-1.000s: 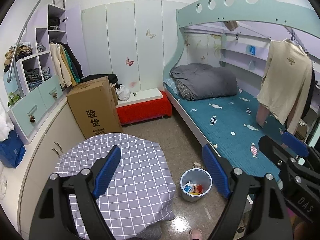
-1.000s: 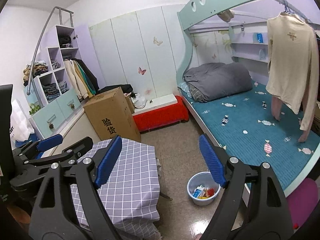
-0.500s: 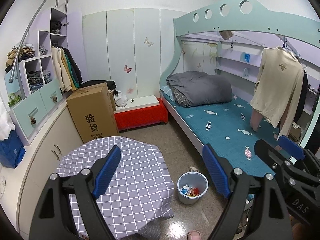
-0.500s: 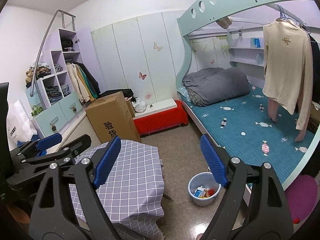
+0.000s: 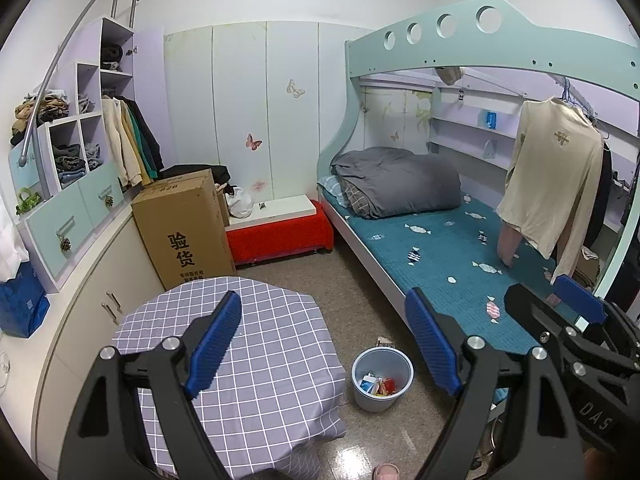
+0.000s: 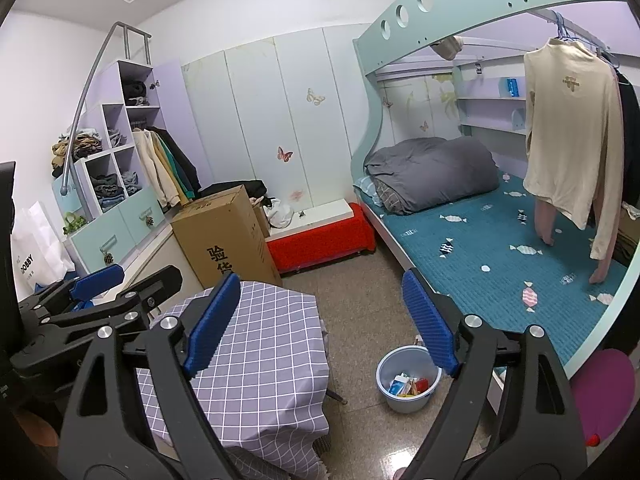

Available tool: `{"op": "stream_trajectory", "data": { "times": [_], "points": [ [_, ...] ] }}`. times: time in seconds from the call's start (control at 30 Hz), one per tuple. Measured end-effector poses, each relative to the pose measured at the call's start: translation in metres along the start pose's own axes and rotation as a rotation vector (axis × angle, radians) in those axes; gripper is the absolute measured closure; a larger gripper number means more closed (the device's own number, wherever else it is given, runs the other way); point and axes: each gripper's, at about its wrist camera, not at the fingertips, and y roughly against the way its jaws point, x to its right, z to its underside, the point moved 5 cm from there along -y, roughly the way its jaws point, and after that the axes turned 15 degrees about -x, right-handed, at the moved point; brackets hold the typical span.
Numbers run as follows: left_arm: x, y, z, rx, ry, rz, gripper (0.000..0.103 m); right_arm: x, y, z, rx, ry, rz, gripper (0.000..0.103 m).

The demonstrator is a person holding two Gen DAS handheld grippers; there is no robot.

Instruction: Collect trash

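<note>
- The left tongs (image 5: 322, 340) stand wide apart with nothing between the blue pads; they hang over the near edge of the counter (image 5: 256, 360), a small round one under a purple checked cloth.
- The right tongs (image 6: 320, 324) are likewise spread and empty, held just beside the left pair, each showing at the edge of the other's view.
- Below and a little to the right, on the speckled floor between the counter and the bed (image 5: 448, 256), stands a pale blue bin (image 5: 382, 380). Inside lies the trash (image 5: 378, 386): a few coloured wrappers or small cartons, blue, white, red and yellow.
- One small scrap (image 5: 385, 340) lies on the floor just behind the bin, close to the bed frame; I cannot tell what it is.
- The counter's cloth looks bare, and I see no other litter on the floor that shows.
- Further off: a tall cardboard box (image 5: 184, 224), a red bench (image 5: 280, 236) against the wall, and the bed's teal cover with a grey quilt (image 5: 396, 180) rolled at its head.
- My reading: the collecting is mostly done, since the litter already sits in the bin. What seems left is that stray scrap, and perhaps taking up the bin itself; neither pair of tongs has reached for either yet.
</note>
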Motion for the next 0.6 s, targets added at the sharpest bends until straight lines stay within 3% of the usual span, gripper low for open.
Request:
{"op": "stream_trajectory", "data": {
  "times": [0.6],
  "points": [
    [-0.0013,0.0007,-0.0021,0.002,0.007,0.001,0.021,0.0014,-0.0019,0.0011,-0.009,-0.001,-0.004,0.021]
  ]
}}
